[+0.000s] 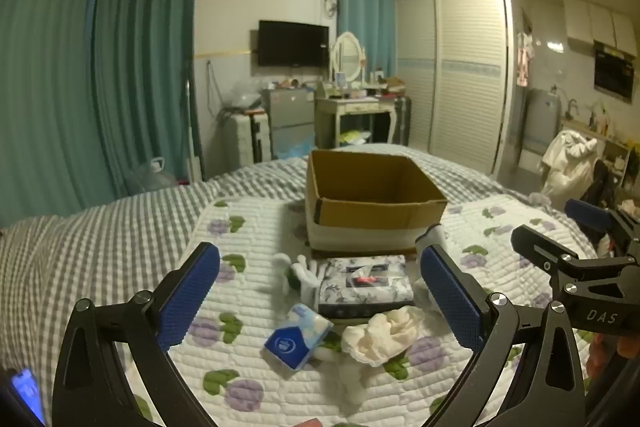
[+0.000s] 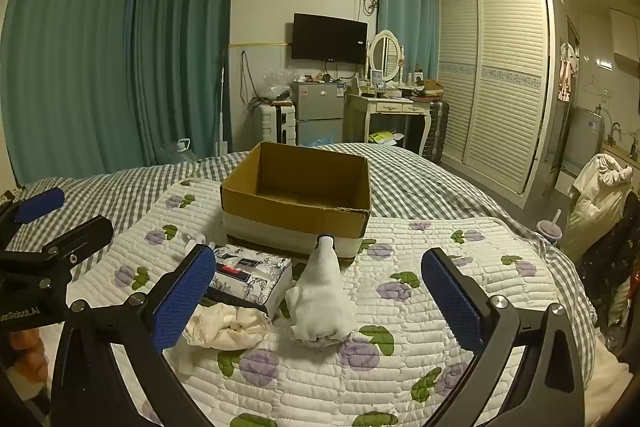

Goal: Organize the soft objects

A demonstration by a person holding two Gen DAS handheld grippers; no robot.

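An open cardboard box (image 1: 372, 207) stands on the quilted floral bedspread; it also shows in the right wrist view (image 2: 296, 211). In front of it lie a floral tissue box (image 1: 366, 285), a white glove (image 1: 306, 277), a blue tissue packet (image 1: 298, 337) and a crumpled cream cloth (image 1: 384, 337). In the right wrist view a rolled white sock (image 2: 322, 301) lies beside the tissue box (image 2: 252, 279) and the cream cloth (image 2: 228, 327). My left gripper (image 1: 320, 303) is open and empty above these items. My right gripper (image 2: 320, 299) is open and empty around the sock's position.
A grey checked bedsheet (image 1: 100, 235) covers the bed beyond the quilt. A phone (image 1: 28, 393) lies at the left edge. A chair with clothes (image 2: 600, 195) and a cup (image 2: 550, 229) stand right of the bed. Teal curtains, a fridge and a dressing table lie behind.
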